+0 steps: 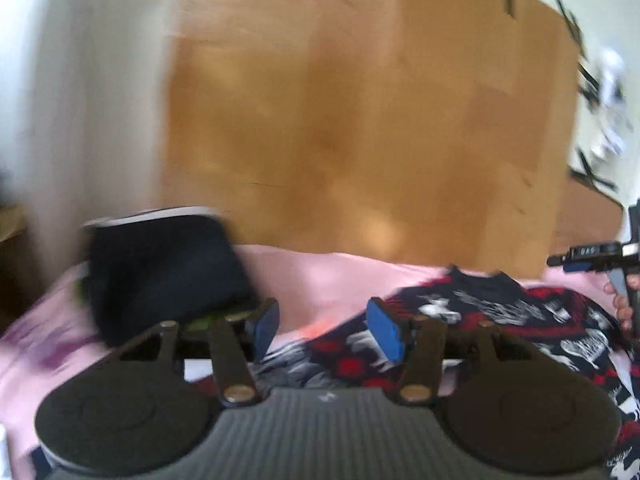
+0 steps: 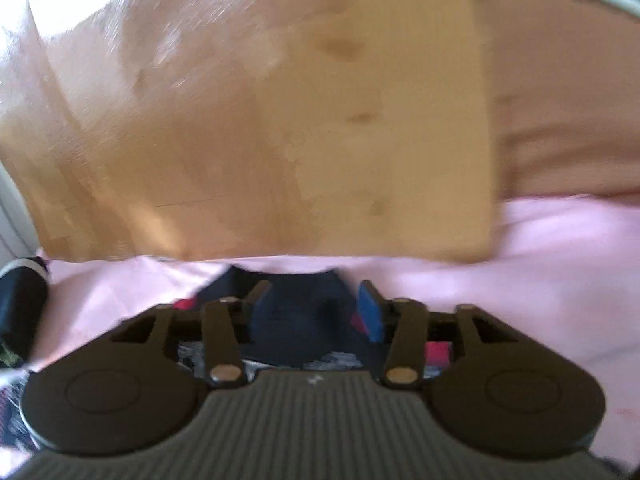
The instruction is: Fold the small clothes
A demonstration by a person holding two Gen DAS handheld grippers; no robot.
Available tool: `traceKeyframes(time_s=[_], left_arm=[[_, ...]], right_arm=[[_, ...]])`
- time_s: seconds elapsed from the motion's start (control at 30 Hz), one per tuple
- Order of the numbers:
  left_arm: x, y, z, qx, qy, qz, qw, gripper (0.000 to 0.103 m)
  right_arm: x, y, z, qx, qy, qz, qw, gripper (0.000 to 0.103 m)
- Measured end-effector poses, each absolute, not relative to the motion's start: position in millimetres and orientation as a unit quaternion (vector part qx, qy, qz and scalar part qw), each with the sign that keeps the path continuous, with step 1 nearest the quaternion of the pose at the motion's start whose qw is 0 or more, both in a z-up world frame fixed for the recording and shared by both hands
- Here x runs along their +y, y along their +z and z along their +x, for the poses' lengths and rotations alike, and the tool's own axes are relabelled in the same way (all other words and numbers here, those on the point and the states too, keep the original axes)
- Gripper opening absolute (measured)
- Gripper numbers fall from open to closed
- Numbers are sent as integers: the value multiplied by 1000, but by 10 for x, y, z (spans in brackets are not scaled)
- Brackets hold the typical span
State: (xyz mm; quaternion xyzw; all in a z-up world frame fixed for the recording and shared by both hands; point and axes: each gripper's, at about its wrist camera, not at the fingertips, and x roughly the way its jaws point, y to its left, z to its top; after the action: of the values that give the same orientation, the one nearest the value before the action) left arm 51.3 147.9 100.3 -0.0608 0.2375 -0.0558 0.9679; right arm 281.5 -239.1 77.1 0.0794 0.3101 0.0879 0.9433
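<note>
A small navy, red and white patterned sweater [image 1: 500, 320] lies on a pink sheet [image 1: 320, 284]. My left gripper [image 1: 324, 330] is open and empty, its blue pads just above the sweater's left part. In the right wrist view the sweater's dark navy collar [image 2: 308, 312] lies between the fingers of my right gripper [image 2: 312, 312], which is open. The right gripper also shows at the right edge of the left wrist view [image 1: 596, 260]. Both views are blurred.
A folded dark navy garment [image 1: 164, 276] lies on the sheet at the left; it also shows at the left edge of the right wrist view [image 2: 20, 300]. A wooden headboard [image 1: 360, 120] stands behind the sheet. A white wall [image 1: 80, 100] is at the left.
</note>
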Motion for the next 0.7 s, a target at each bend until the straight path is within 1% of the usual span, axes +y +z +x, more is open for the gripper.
traceKeyframes(time_s=[0.1, 0.13, 0.2, 0.23, 0.27, 0.3, 0.33, 0.37, 0.4, 0.47, 0.5, 0.6, 0.7], left_arm=[[1143, 849, 1278, 291, -105, -39, 950, 51], [1022, 779, 1487, 309, -113, -30, 944, 53], [787, 589, 1861, 341, -113, 7, 933, 57], [674, 487, 2013, 359, -113, 27, 926, 58], [611, 399, 2096, 371, -115, 40, 921, 57], [579, 279, 2164, 384, -119, 52, 914, 53], [539, 210, 2160, 382, -122, 63, 914, 42], [482, 186, 2095, 362, -130, 84, 919, 12], [443, 191, 2065, 356, -138, 98, 919, 8], [367, 214, 2013, 355, -123, 118, 919, 7], [349, 225, 1987, 346, -117, 129, 922, 7], [414, 276, 2018, 322, -67, 149, 932, 7], [469, 291, 2183, 320, -33, 150, 935, 6]], right_arm=[[-2693, 781, 2610, 314, 71, 62, 945, 70], [-2695, 753, 2592, 319, 71, 57, 943, 71], [-2812, 657, 2536, 329, 72, 40, 941, 76], [-2823, 622, 2530, 333, 73, 29, 940, 77], [-2769, 544, 2561, 337, 77, 16, 938, 77], [-2755, 506, 2555, 340, 82, 3, 937, 78], [-2765, 469, 2543, 345, 84, -11, 935, 78], [-2742, 399, 2560, 351, 84, -28, 932, 77], [-2723, 329, 2597, 355, 83, -45, 930, 59], [-2746, 209, 2724, 360, 58, -69, 929, 9], [-2807, 208, 2792, 348, 39, -56, 935, 7], [-3058, 228, 2997, 327, -2, 21, 945, 7], [-3030, 33, 3185, 357, -32, 21, 933, 11]])
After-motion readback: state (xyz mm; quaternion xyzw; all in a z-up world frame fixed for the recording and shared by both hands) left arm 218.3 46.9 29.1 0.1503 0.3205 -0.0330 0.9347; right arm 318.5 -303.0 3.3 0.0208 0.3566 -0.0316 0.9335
